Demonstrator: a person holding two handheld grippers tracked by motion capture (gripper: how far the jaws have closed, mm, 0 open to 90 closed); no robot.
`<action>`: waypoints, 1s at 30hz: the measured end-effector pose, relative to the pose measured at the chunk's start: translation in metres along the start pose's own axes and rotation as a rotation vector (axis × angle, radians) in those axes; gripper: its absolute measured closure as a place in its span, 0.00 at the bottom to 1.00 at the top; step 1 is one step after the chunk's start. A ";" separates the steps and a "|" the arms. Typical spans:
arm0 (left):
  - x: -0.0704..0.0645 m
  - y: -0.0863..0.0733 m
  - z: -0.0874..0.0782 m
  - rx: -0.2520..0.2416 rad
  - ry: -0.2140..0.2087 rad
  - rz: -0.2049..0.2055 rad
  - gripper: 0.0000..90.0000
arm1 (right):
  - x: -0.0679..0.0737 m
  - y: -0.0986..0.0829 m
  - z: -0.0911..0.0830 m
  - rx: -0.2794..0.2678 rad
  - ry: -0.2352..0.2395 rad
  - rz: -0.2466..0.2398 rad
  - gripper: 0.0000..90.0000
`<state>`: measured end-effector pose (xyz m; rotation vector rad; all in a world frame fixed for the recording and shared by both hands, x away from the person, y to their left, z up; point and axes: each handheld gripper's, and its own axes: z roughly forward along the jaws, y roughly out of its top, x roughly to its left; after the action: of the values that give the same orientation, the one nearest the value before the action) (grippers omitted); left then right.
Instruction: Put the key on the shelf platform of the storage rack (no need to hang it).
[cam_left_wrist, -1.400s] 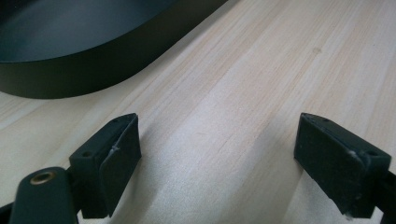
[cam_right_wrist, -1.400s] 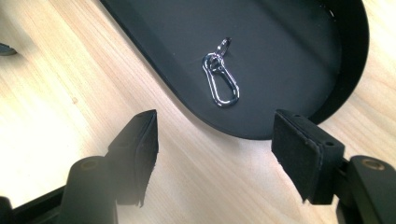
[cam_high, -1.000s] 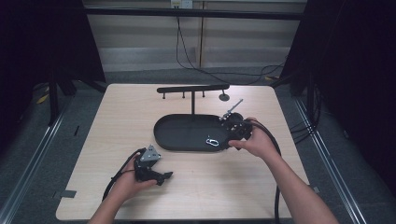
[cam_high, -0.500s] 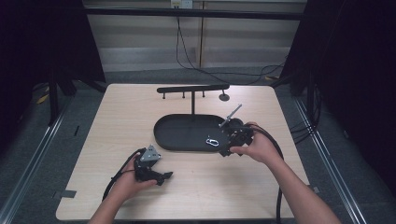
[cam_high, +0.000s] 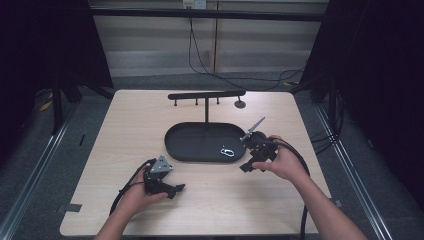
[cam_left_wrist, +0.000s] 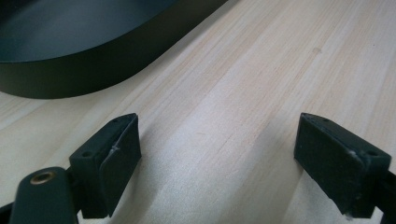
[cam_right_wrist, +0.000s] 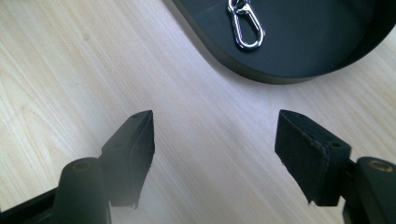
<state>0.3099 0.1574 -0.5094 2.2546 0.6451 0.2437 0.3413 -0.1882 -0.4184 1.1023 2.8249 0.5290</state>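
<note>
Right gripper (cam_high: 248, 165): held in the person's right hand (cam_high: 285, 162) at about 4 o'clock of the tray, just off its right end – its fingers (cam_right_wrist: 303, 154) stand wide apart with nothing between them, only bare wood under the gap
Left gripper (cam_high: 172, 188): held in the left hand (cam_high: 137, 195) near the front edge of the tabletop, at about 7 o'clock of the tray and well apart from the other gripper; its fingers (cam_left_wrist: 109, 163) are spread wide and hold nothing
Carabiner (cam_high: 227, 151): a small silver clip lying flat on the tray floor, in the right half near the front wall; in the right gripper view (cam_right_wrist: 245, 25) it lies at about 12 o'clock above the open fingers, inside the tray and apart from them
Tray (cam_high: 172, 145): a black oval dish at the middle of the tabletop – its dark wall shows at about 10 o'clock in the left gripper view (cam_left_wrist: 70, 79) and its rounded end at about 1 o'clock in the right gripper view (cam_right_wrist: 280, 77)
Stand (cam_high: 206, 95): a black bar with short pegs under it, on a thin post rising at the tray's far side, at 12 o'clock of the tray
Tabletop (cam_high: 125, 125): pale wood, bare around the tray
Cables: one trails from each gripper toward the front edge
</note>
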 end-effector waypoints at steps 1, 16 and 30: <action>0.000 0.000 0.000 0.003 0.001 0.001 0.16 | 0.000 -0.001 0.000 -0.004 0.000 0.001 0.32; 0.000 0.000 0.000 0.000 0.000 0.000 0.16 | -0.001 -0.020 -0.004 -0.010 -0.002 0.004 0.32; 0.000 0.000 0.000 0.004 0.001 0.001 0.16 | -0.003 -0.037 -0.003 0.001 -0.006 0.014 0.32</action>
<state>0.3099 0.1575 -0.5091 2.2589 0.6456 0.2437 0.3192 -0.2168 -0.4284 1.1226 2.8152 0.5244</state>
